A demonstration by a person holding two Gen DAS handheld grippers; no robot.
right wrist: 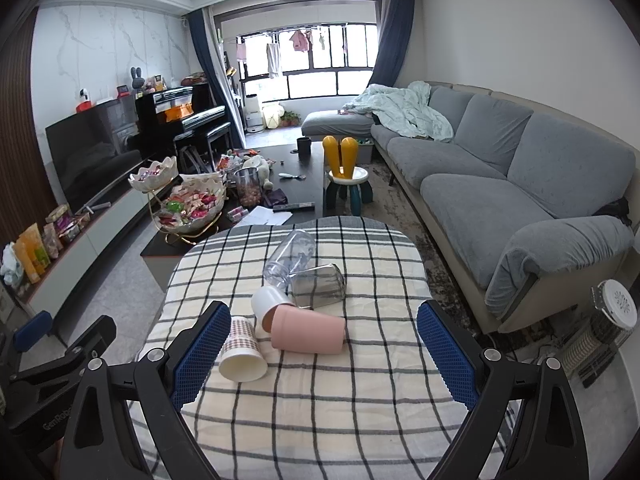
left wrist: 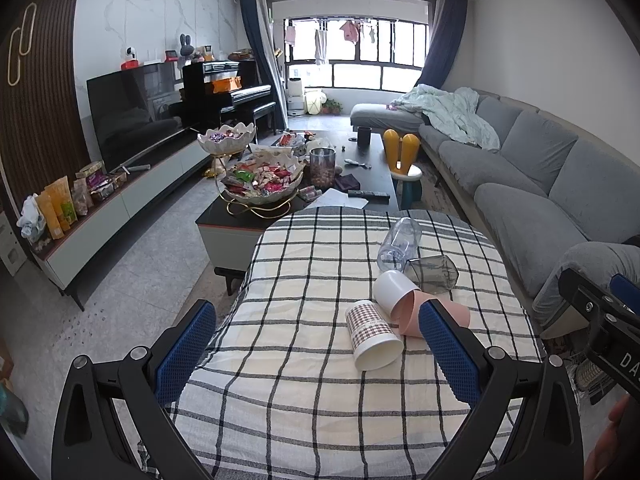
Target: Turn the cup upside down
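Right wrist view: 5 cups are seen lying on their sides on the checked cloth (right wrist: 320, 420) of a table. The patterned cup (right wrist: 241, 350) is nearest, with its wide mouth turned this way; the pink cup (right wrist: 308, 335) is just beside it, touching the white cup (right wrist: 270, 300). A clear cup (right wrist: 289, 258) and a grey cup (right wrist: 320, 286) are found behind. All look light and stiff, so they could be rolled or knocked easily. The patterned cup may be best gripped across its middle, then turned mouth down. The right gripper (right wrist: 322, 354) is spread wide with nothing in it. The left gripper (left wrist: 316, 354) is also spread wide and holds nothing.
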